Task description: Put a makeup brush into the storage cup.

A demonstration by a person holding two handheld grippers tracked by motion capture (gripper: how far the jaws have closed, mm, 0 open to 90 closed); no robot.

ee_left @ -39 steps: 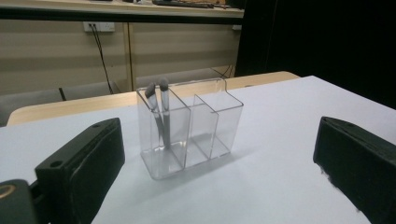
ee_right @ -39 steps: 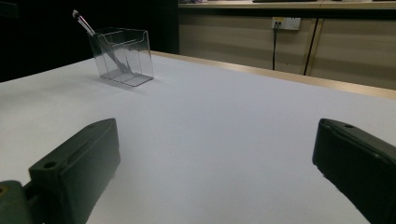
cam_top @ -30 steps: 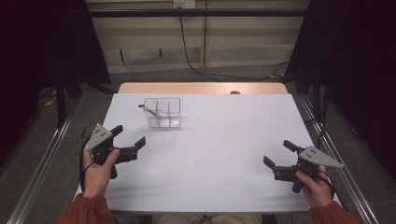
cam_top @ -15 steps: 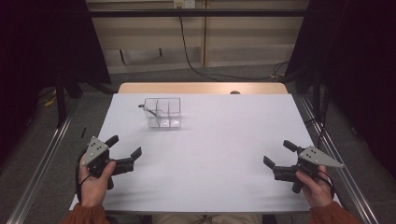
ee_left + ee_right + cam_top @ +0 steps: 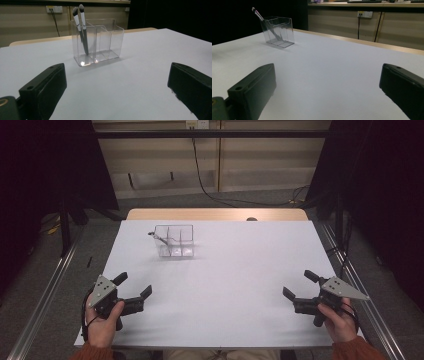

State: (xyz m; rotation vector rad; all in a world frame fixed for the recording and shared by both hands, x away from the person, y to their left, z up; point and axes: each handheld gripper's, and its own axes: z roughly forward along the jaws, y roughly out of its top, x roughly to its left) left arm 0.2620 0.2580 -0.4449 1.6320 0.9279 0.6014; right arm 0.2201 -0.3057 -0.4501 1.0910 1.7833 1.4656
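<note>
Both grippers, left (image 5: 134, 292) & right (image 5: 300, 292), jaws apart, empty. Risk: clear organizer (image 5: 97, 41) light; careless reach could tip it, spill two brushes (image 5: 81, 27) in end compartment.

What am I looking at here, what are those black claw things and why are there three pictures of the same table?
A person sits at a white table and holds a hand-operated gripper in each hand: the left gripper and the right gripper. Each has two black jaws, and both stand wide open with nothing between them.

The high view comes from a fixed camera above, looking forward and down. The other two pictures come from small cameras riding on the grippers, looking out between their own jaws, low over the table.

Towards the far left of the table stands a clear organizer with several compartments. Two makeup brushes lean in one end compartment, bristles up. Nothing is held.
</note>
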